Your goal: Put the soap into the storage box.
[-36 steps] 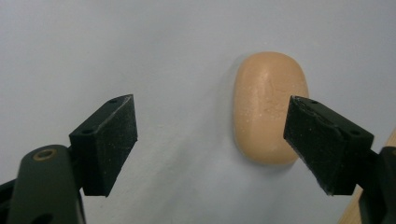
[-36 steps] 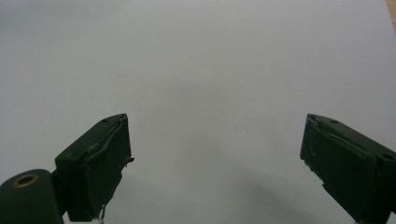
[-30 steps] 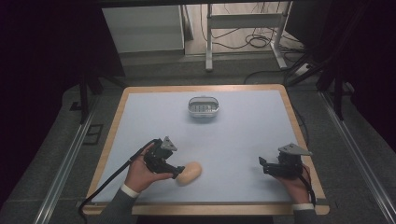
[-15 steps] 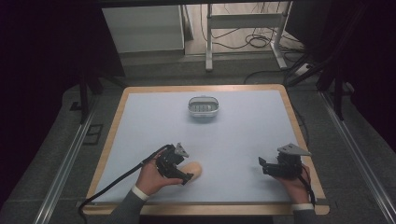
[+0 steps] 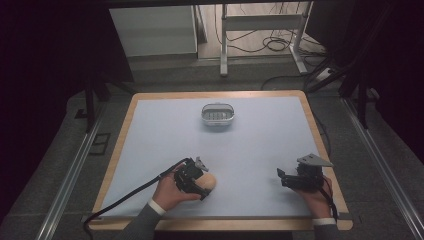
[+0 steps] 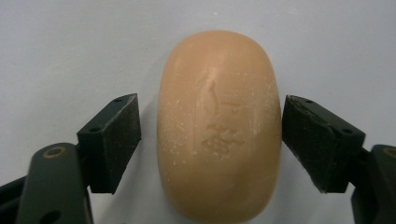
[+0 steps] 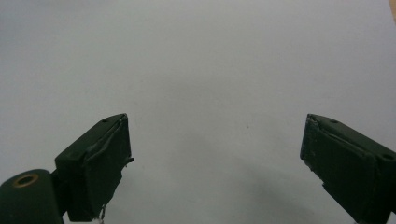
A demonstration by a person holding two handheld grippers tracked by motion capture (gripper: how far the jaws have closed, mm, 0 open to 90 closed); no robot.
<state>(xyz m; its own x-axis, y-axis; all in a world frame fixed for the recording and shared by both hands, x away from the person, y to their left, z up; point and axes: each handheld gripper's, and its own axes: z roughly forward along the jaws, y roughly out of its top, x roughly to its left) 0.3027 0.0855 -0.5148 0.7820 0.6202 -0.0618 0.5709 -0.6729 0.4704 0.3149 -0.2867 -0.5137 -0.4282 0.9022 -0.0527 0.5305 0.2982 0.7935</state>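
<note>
Jaws of the left gripper (image 6: 210, 140) stand open astride the tan soap bar (image 6: 219, 126), the right pad just at its side, the left pad a little apart; nothing is clamped yet. The soap lies flat on the bench (image 5: 260, 145) near its front edge. This looks like the grasp step: next, closing squarely on the bar's long sides. The right gripper (image 7: 215, 158) hovers wide open and empty over bare bench. A small white basket (image 5: 218, 114) sits well apart, toward the back.

Your tan oval soap bar (image 6: 219, 126) lies flat on the worktop (image 5: 260, 150), embossed face up, near its front edge.
</note>
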